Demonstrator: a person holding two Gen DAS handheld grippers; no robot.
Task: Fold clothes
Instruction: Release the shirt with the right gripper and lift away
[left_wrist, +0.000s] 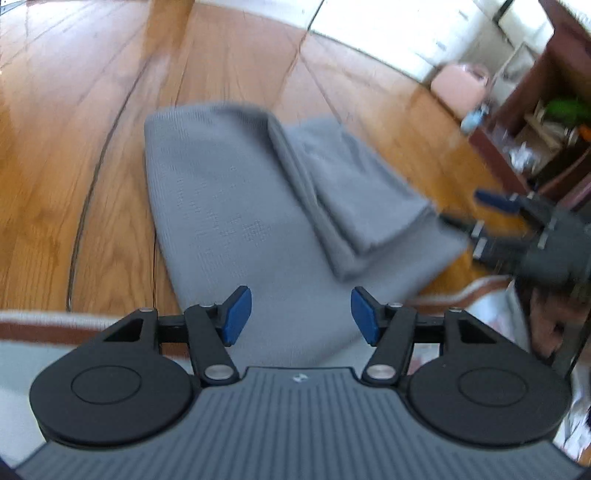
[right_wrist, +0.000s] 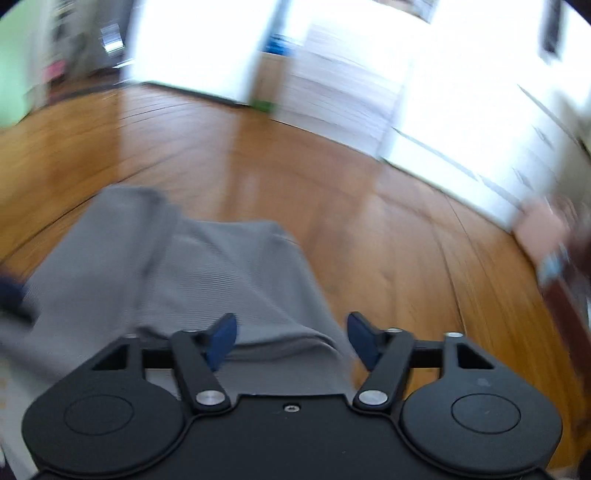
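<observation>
A grey knit garment (left_wrist: 240, 206) lies on the wooden floor, with one side folded over into a thicker strip (left_wrist: 351, 195). My left gripper (left_wrist: 301, 315) is open and empty, just above the garment's near end. My right gripper (right_wrist: 291, 341) is open and empty over the garment's (right_wrist: 207, 273) near right edge. In the left wrist view the right gripper (left_wrist: 480, 214) shows at the garment's right corner, blurred with motion.
Wooden floor (left_wrist: 74, 147) surrounds the garment. A dark wood shelf unit (left_wrist: 546, 122) with clutter and a pink object (left_wrist: 458, 88) stand at the far right. A rug edge (left_wrist: 37, 325) lies near me. White cabinets (right_wrist: 461, 122) line the far wall.
</observation>
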